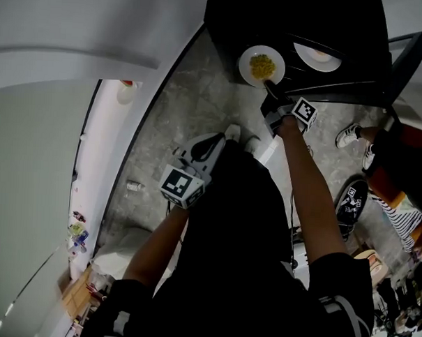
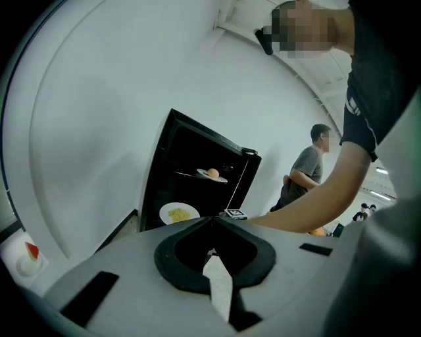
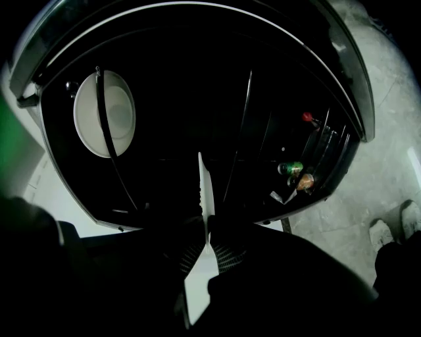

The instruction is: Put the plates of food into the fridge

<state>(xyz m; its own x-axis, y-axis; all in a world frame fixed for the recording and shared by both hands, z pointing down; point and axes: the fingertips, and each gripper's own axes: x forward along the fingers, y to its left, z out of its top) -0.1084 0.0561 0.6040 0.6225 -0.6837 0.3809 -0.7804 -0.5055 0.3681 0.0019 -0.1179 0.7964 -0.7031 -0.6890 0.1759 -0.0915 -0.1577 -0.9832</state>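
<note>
- Black fridge [image 1: 231, 25] fills the top of my head view, door swung wide, dark inside. I'm mid-step on loading it.
- Grey floor [image 1: 200, 108] runs right up to the opening, nothing between me and it.
- One white plate with something round and orange on it [image 2: 212, 174] already sits on the upper shelf [image 2: 187, 174]. That one looks done.
- On to the plate of yellow food [image 1: 261, 64]: it hangs at the mouth of the fridge, lower than that shelf, roughly level, not set on anything I can see.
- Right gripper [image 1: 272, 89] is clamped on that plate's near rim. In its own view the rim runs edge-on straight between the jaws, pinched tight.
- Left gripper [image 2: 212, 220] hangs back by my body, well clear of the fridge, jaws pressed together with nothing in them.
- Small stuff: cans [image 3: 290, 168] stand in the door rack off to the right, out of my path.
- My read: this is the carry-in, the reach into the cabinet not yet finished.
- Next I need a flat spot below the upper shelf, which the dark interior doesn't show me clearly.
- A one-sided rim grip means I should keep the plate level so the food doesn't slide, push it deep enough to rest fully, and only then let the jaws part.
</note>
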